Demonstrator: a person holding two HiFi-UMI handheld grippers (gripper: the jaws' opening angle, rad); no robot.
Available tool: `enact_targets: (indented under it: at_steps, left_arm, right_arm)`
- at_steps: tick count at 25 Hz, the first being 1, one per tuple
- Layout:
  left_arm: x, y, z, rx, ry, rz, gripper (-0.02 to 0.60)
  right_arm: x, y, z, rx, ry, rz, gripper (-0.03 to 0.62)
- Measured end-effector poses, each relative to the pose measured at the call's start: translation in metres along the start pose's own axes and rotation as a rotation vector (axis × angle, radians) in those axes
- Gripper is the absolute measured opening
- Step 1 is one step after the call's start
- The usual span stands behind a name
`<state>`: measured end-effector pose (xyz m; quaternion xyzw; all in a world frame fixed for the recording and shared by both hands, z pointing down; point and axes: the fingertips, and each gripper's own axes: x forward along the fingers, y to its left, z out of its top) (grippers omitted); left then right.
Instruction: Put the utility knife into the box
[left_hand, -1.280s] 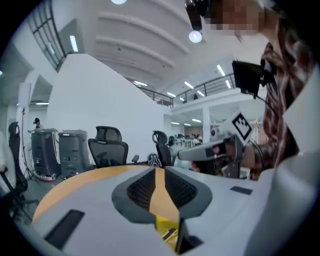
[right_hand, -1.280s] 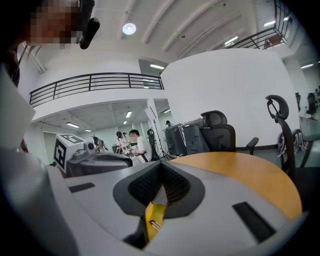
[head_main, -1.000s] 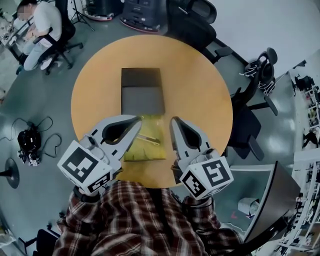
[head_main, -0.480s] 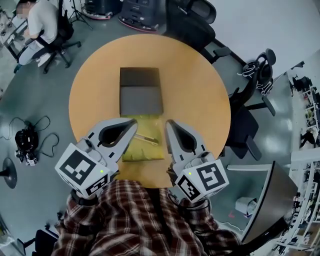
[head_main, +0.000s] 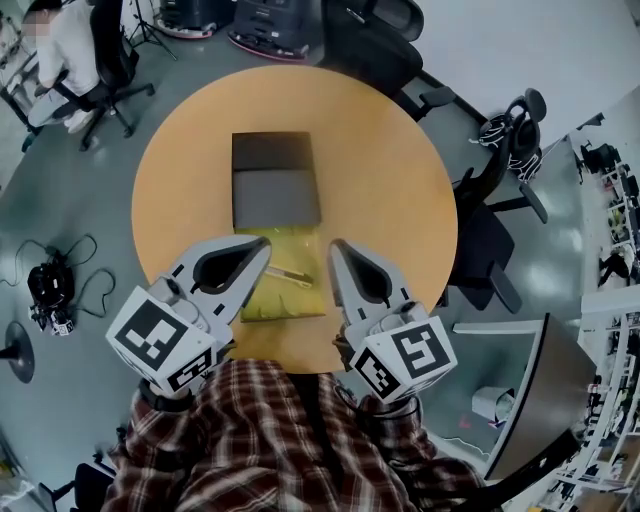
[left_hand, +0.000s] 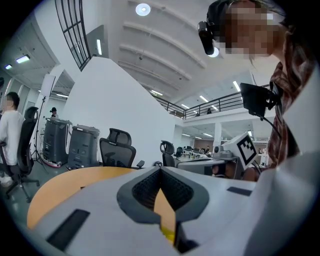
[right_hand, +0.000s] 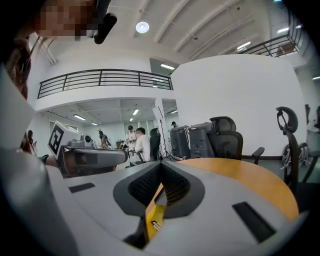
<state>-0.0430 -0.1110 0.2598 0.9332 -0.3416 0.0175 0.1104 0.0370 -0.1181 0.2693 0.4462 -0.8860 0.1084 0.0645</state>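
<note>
Stillness over the last second; left gripper (head_main: 260, 247) and right gripper (head_main: 336, 248) hover as before, jaws together on nothing; utility knife (head_main: 292, 274) lies on yellow pad (head_main: 272, 305) on worktop (head_main: 385, 170), just beside dark box (head_main: 275, 180), outside it.

The right gripper (right_hand: 161, 166) reaches out over the round wooden table (right_hand: 250, 180), its jaws closed tip to tip with nothing between them. Through the gap behind the tips, a yellow sheet (right_hand: 154, 217) lies on the table. The left gripper (right_hand: 120, 156) hangs at the table's left side. Beyond the table's far edge are a black office chair (right_hand: 226, 136), grey bins (right_hand: 190, 137) and a seated person in white (right_hand: 142, 145).
</note>
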Motion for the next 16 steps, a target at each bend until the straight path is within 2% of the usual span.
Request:
enact_targets:
  at_steps: [16]
  left_arm:
    - [0.005, 0.001, -0.005, -0.022, 0.003, 0.007, 0.009]
  right_arm:
    - [-0.003, -0.015, -0.005, 0.015, 0.005, -0.013, 0.011]
